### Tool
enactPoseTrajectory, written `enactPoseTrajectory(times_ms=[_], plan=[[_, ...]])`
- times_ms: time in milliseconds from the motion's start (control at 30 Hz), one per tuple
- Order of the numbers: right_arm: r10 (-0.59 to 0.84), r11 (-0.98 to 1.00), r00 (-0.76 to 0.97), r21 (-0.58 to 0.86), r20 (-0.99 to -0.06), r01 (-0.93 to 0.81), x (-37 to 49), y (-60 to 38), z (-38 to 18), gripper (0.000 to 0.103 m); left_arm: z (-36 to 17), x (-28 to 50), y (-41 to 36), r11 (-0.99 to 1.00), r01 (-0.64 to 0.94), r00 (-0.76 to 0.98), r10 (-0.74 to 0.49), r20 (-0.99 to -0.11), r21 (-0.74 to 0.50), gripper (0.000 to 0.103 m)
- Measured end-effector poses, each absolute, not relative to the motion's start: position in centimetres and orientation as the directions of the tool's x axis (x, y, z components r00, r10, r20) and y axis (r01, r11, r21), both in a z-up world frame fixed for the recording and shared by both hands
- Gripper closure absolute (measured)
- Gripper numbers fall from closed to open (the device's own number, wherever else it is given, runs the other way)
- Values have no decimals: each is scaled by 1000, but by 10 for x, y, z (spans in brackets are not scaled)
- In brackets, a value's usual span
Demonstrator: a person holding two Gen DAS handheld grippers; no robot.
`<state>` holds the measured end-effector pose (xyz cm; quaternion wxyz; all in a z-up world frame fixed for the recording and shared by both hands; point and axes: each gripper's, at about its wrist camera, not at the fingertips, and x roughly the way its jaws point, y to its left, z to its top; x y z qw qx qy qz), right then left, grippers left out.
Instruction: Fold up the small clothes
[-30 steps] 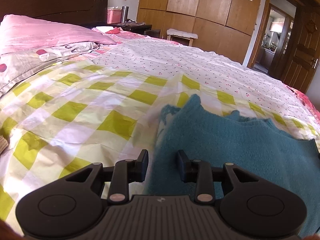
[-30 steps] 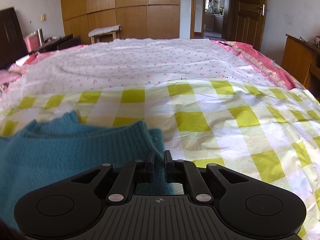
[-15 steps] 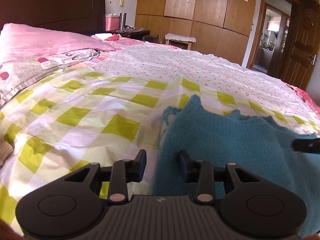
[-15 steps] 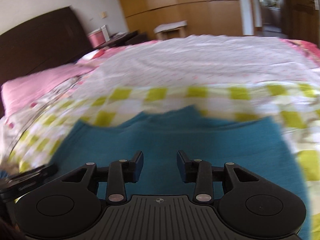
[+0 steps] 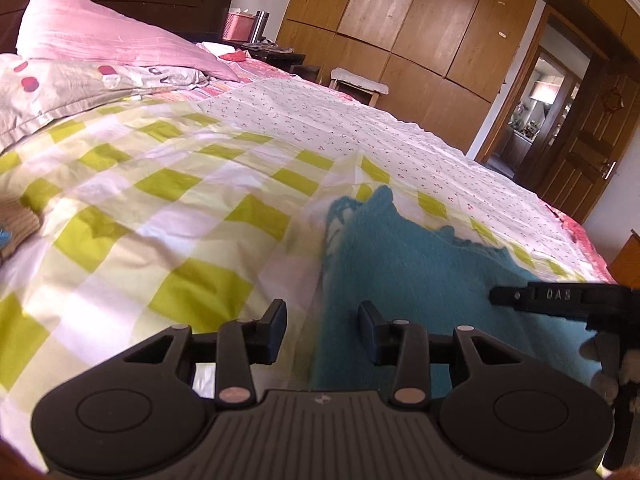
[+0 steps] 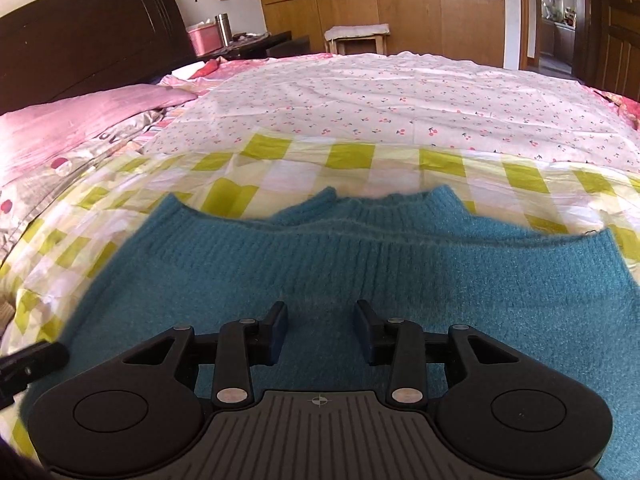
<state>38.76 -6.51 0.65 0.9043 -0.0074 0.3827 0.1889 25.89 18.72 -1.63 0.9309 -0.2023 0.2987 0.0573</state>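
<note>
Over the checked sheet (image 5: 192,184), my left gripper (image 5: 322,330), jaws opening and gripping nothing, straddles the blue sweater's (image 6: 360,272) left edge while my unclenched right gripper (image 6: 320,328) hovers mid-garment; closing here could bunch the loose knit and skew the fold.

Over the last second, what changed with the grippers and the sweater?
The right gripper let go of the sweater edge, opened, and swung left over its middle. The left gripper has its jaws opening, straddling the sweater's left edge without pinching it. The sweater stays flat on the checked sheet.
</note>
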Motion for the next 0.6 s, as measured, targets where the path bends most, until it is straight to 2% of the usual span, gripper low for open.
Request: enactPoseTrajectory(times_ms=[167,233,333,600], plan=[[401,898,601,167,-692,-406,384,-42,25,65,-17,242,183,925,-223,824,10,-567,-308,50],[441,877,564,203,-698,-435,385,-30,30,56,-21,237,184,920,-220,824,-4,-567,-325,48],[478,852,505,240,-719,-465,386,-3,33,51,-31,234,186,906,-212,820,-40,-572,-368,46],[426,854,446,187,-787,-485,394,68,22,44,-39,232,197,884,-180,818,-109,-565,-432,45]])
